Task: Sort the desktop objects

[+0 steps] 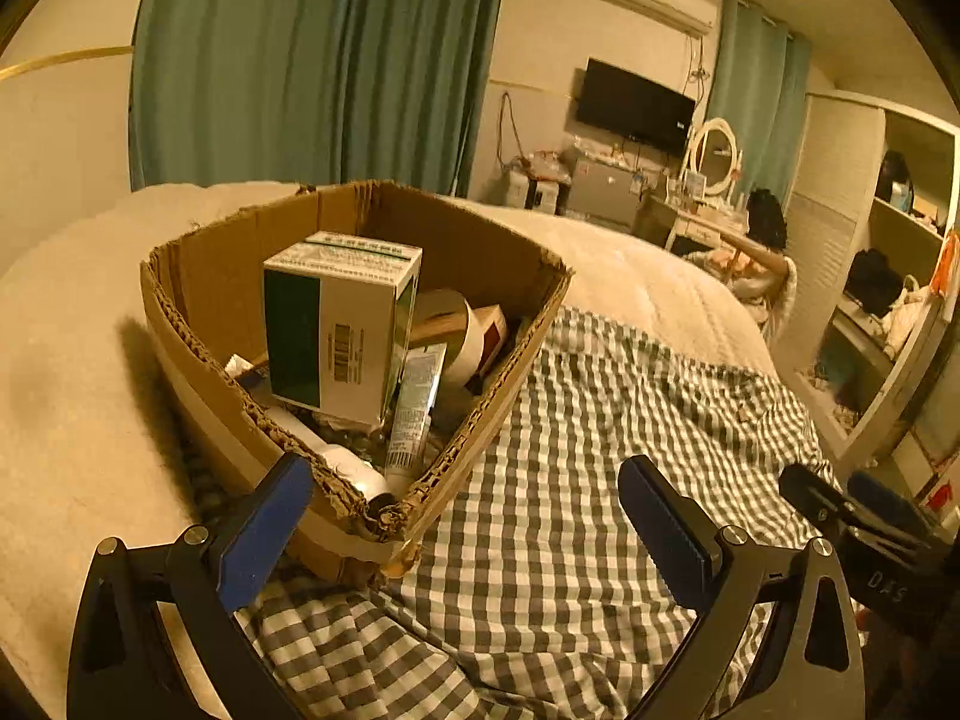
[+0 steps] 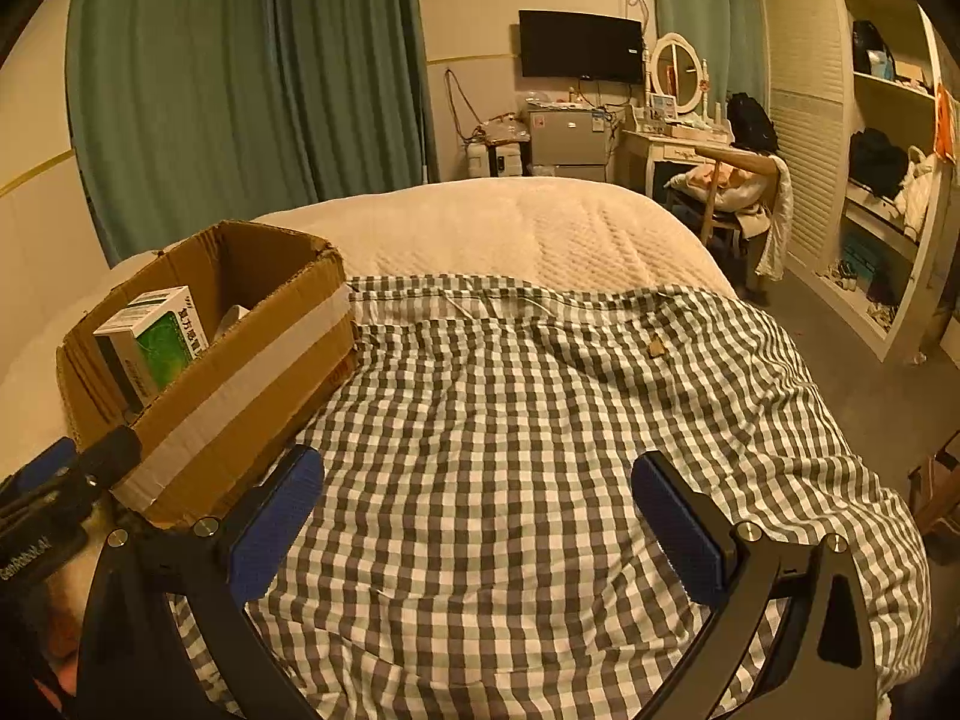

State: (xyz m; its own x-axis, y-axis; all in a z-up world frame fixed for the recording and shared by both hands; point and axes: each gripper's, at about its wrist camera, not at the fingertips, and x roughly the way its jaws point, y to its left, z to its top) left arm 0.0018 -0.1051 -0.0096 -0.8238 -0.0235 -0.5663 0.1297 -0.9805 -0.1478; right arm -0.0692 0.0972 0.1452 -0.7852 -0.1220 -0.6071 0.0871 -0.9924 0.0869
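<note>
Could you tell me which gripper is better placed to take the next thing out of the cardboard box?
Probably the left gripper: the cardboard box sits right ahead of its open fingers, with the tube close by. The right gripper is also open and empty, but faces bare checked cloth, the box off to its left.

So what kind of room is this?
Most likely a bedroom: there's a big bed with a checked sheet, a dressing table with a round mirror, and a wall TV.

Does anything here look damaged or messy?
Yes. The brown cardboard box has ragged, torn top edges, and the green-and-white carton inside it stands tilted on a jumble of tubes and a tape roll.
</note>
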